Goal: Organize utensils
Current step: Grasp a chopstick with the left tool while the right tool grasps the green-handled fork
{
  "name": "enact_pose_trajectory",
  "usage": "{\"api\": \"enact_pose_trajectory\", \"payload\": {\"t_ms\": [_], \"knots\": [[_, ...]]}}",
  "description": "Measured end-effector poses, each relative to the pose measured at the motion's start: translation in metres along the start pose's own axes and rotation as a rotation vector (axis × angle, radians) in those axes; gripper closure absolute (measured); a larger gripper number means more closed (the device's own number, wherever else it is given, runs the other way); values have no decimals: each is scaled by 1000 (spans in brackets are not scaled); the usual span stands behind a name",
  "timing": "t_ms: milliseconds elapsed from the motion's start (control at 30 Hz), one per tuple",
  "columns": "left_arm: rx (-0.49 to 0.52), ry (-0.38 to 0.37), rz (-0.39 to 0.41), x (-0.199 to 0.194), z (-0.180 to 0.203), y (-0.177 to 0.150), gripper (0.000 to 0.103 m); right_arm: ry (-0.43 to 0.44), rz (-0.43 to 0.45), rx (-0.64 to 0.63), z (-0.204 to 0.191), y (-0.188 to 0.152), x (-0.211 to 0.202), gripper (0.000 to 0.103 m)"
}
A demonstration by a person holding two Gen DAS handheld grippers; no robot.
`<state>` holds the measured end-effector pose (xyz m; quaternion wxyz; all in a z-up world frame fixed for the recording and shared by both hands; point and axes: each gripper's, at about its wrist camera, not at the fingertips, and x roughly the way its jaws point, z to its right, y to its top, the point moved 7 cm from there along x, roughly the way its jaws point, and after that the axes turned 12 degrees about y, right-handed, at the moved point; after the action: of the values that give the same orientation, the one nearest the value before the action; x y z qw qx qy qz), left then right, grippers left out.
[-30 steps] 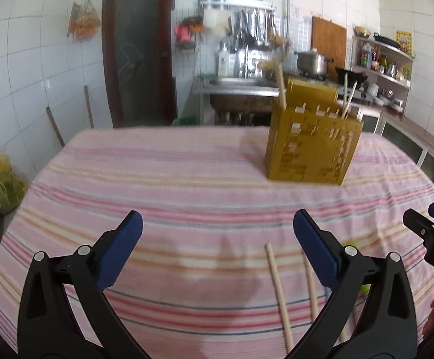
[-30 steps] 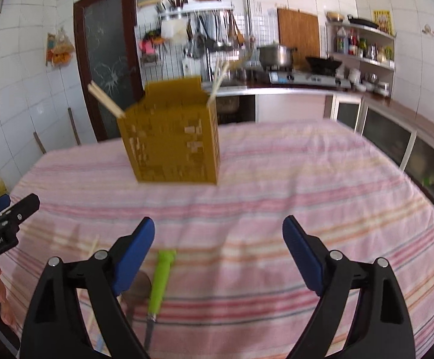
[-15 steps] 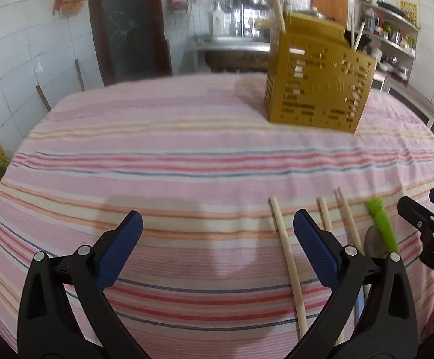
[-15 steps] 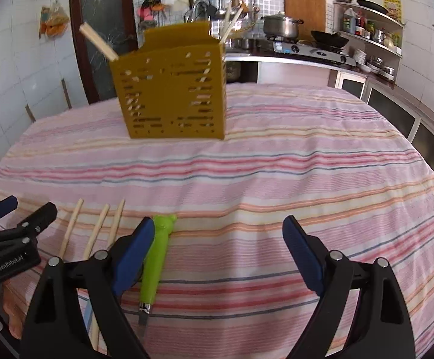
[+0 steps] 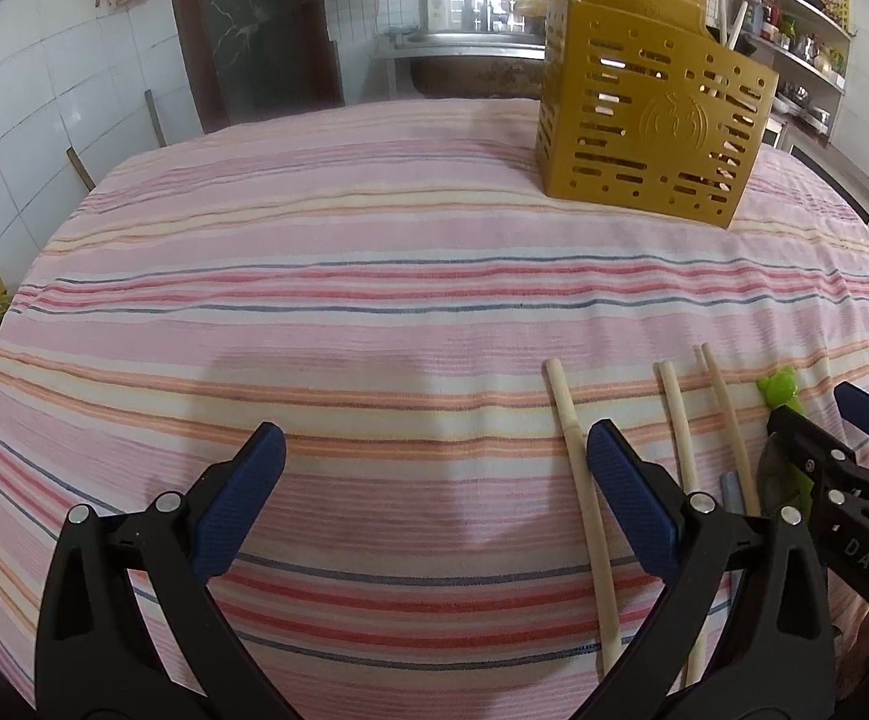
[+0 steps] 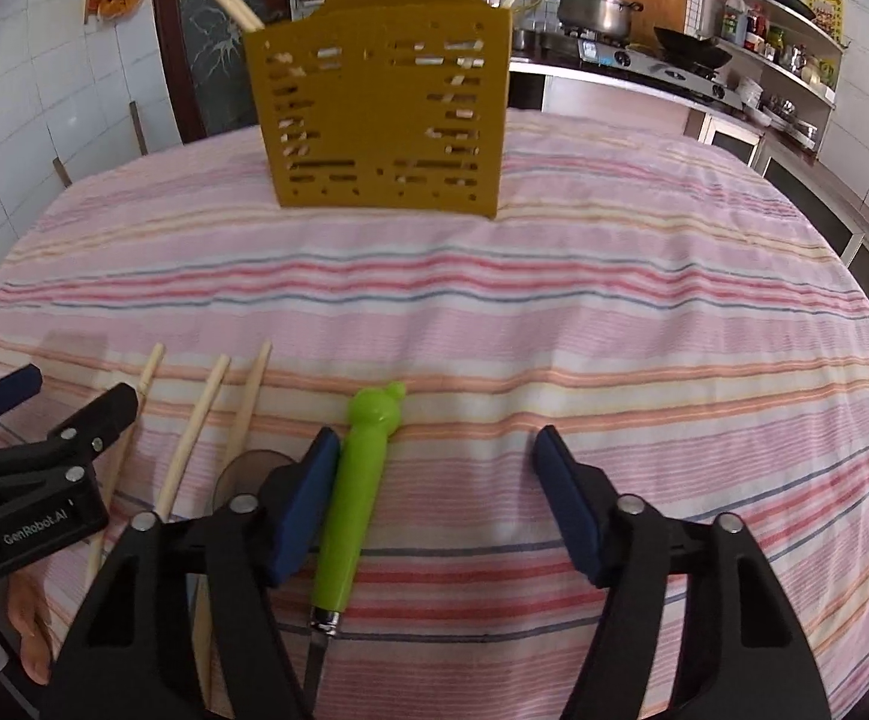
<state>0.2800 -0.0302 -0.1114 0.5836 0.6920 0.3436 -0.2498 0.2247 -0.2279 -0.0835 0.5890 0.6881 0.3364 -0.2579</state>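
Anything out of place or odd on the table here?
Nothing damaged or spilled. Three chopsticks and a green-handled utensil lie loose on the striped cloth, not yet in the yellow holder.

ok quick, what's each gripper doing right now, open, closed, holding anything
Left gripper: open, holding nothing.
Right gripper: open, holding nothing; the green-handled utensil lies between its fingers.
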Motion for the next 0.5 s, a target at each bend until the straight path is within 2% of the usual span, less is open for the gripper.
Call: {"api": "enact_pose_trajectory", "payload": {"t_ms": [67, 100, 167, 200, 333, 500], "knots": [[3, -5, -7, 1, 2, -1, 6, 15, 0, 4, 0, 0, 0, 55], [4, -6, -9, 2, 2, -1, 6, 21, 2, 4, 0, 0, -1, 59], [7, -14, -13, 2, 4, -1, 9, 26, 3, -1, 1, 0, -2, 75], [11, -19, -16, 2, 6, -2, 11, 33, 3, -2, 2, 0, -3, 79], [48, -19, -7, -2, 16, -4, 27, 47, 2, -1, 10, 1, -7, 84], [53, -34, -11, -4, 23, -2, 44, 37, 14, -6, 23, 6, -10, 85]]}}
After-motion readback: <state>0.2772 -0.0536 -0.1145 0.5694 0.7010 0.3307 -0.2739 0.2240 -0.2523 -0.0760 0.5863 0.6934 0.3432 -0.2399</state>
